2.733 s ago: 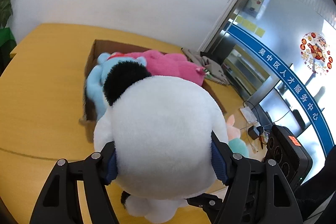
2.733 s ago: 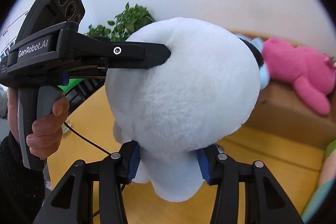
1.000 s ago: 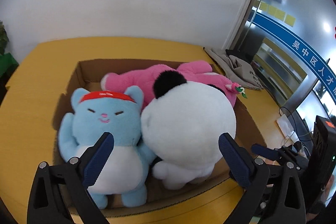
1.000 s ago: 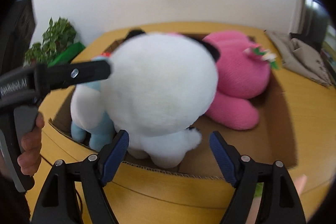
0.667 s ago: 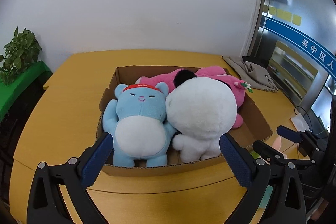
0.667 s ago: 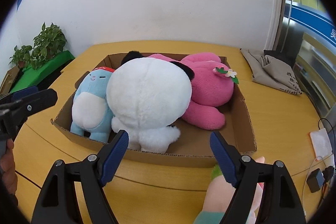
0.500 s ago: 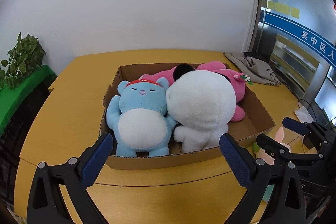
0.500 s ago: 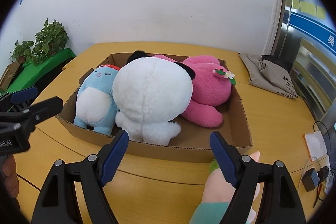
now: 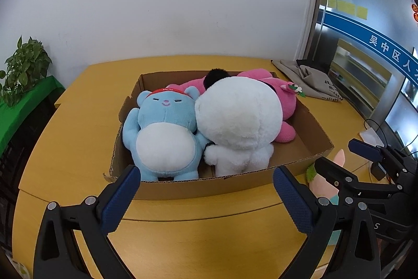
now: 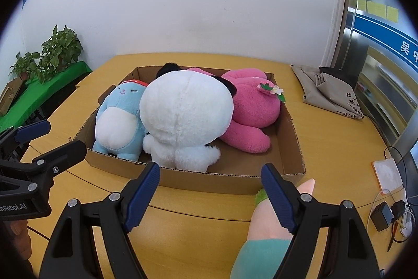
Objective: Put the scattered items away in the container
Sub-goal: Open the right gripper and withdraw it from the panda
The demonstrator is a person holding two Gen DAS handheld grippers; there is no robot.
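A cardboard box (image 9: 311, 132) (image 10: 290, 137) stands on the yellow table and holds three plush toys: a blue bear (image 9: 164, 132) (image 10: 117, 119) on the left, a white panda (image 9: 237, 119) (image 10: 185, 117) in the middle, a pink plush (image 9: 284, 101) (image 10: 250, 106) behind and to its right. A peach and teal plush (image 10: 271, 221) (image 9: 326, 187) lies on the table outside the box's near right corner. My left gripper (image 9: 206, 198) is open and empty in front of the box. My right gripper (image 10: 211, 192) is open and empty, its right finger over the peach plush.
A grey cloth bag (image 10: 329, 90) lies at the table's back right. A charger with cables (image 10: 384, 211) and a white pad (image 10: 389, 171) sit at the right edge. Potted plants (image 10: 49, 54) stand on a green shelf to the left.
Both grippers, earlier shut on the white panda, set it in the box, opened, and have drawn back toward the table's near edge.
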